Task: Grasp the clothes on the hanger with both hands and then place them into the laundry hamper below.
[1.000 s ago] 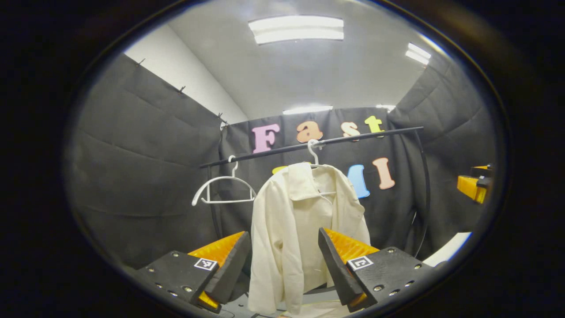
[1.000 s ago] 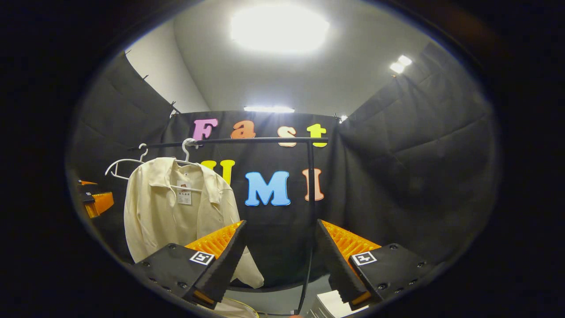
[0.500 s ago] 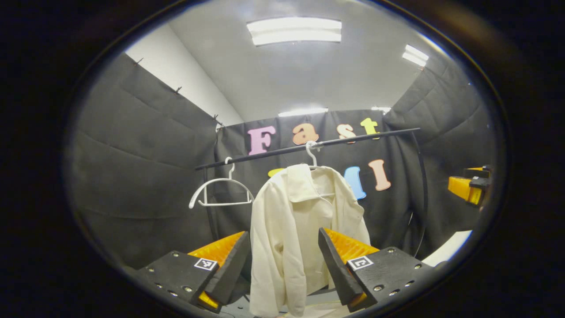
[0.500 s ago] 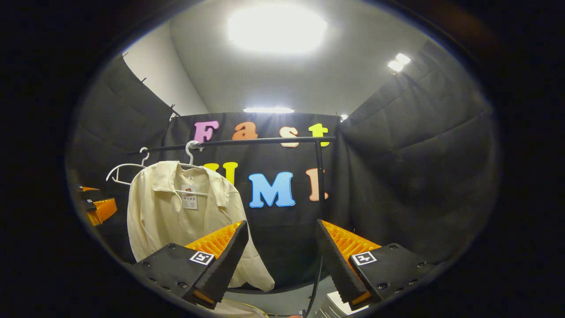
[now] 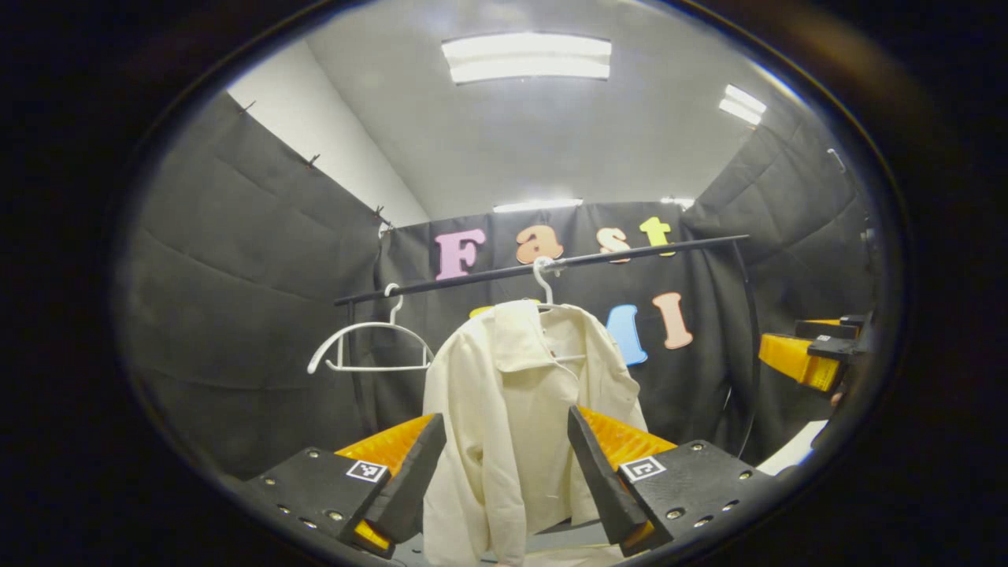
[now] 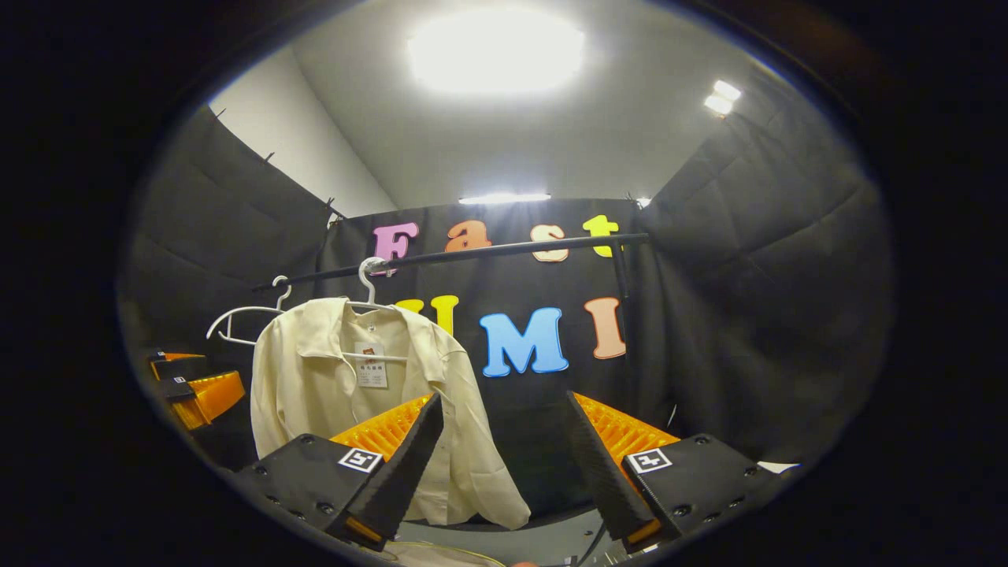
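Note:
A cream shirt (image 5: pixel 512 409) hangs on a white hanger (image 5: pixel 542 277) from a black rail (image 5: pixel 598 257). In the left gripper view, my left gripper (image 5: pixel 506 461) is open, short of the shirt, which shows through the gap between the fingers. The right gripper view has the same shirt (image 6: pixel 362 394) at left of centre, with my right gripper (image 6: pixel 504 449) open and the shirt's right side behind its left finger. The right gripper's orange finger (image 5: pixel 799 358) shows at the far right of the left gripper view. At the left edge of the right gripper view shows the left gripper's finger (image 6: pixel 205 394).
A second white hanger (image 5: pixel 366 342) hangs bare on the rail, left of the shirt. The rail's black upright (image 6: pixel 622 276) stands at its right end. A pale edge (image 5: pixel 799 453) shows low at the right of the left gripper view.
Both views have shifted: the shirt sits slightly further left and lower in the left gripper view and further right in the right gripper view. The other gripper looms larger in each. Both stay open.

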`<state>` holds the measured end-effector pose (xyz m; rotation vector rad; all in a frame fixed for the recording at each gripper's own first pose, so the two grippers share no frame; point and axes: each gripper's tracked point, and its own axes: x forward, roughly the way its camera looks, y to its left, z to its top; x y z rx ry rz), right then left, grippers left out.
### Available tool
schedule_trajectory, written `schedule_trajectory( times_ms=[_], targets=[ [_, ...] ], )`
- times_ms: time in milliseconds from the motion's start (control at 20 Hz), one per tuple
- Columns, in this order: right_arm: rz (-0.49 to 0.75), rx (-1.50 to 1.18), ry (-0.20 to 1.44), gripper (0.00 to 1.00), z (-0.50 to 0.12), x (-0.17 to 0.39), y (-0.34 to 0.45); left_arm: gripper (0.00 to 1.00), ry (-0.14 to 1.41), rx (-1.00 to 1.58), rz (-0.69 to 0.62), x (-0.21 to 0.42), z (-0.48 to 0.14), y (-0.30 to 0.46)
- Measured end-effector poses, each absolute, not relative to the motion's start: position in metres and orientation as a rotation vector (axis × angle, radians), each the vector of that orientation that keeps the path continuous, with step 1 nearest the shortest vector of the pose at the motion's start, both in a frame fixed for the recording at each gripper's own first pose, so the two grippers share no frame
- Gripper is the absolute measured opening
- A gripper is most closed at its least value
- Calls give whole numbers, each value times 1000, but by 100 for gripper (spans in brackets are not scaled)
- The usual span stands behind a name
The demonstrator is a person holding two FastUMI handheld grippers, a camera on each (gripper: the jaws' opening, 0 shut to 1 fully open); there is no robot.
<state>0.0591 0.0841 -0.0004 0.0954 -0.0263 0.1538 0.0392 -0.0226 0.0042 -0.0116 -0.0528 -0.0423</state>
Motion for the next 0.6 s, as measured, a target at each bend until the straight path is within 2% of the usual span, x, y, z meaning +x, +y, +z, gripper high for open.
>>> schedule_trajectory(
  times_ms=[600],
  targets=[
    [349,162,-1,97,-23,156,112,91,-45,20,6,117,-6,-80]
  ],
)
